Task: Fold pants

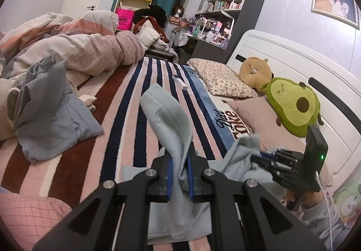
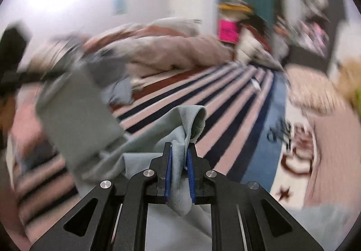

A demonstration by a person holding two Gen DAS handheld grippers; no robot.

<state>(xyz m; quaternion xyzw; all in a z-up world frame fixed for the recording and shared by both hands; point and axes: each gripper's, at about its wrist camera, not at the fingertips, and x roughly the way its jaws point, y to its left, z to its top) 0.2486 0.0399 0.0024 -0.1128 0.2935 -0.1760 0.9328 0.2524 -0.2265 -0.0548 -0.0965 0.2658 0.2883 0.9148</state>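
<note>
The pale blue-grey pants (image 1: 168,120) are lifted off the striped bed cover (image 1: 126,97). My left gripper (image 1: 179,156) is shut on a bunched edge of the pants, which sticks up past its fingers. My right gripper (image 2: 179,154) is shut on another edge of the pants (image 2: 187,124); that view is motion-blurred. In the left wrist view the right gripper (image 1: 259,157) shows at the right, clamped on the cloth. In the right wrist view a stretch of the pants (image 2: 74,113) hangs toward the left gripper (image 2: 13,79) at the far left.
A crumpled blue garment (image 1: 52,111) lies on the bed's left side, in front of a heaped duvet (image 1: 74,48). Pillows (image 1: 221,80), an avocado plush (image 1: 293,106) and a white headboard (image 1: 293,66) are on the right. A small white box (image 1: 180,83) lies on the cover.
</note>
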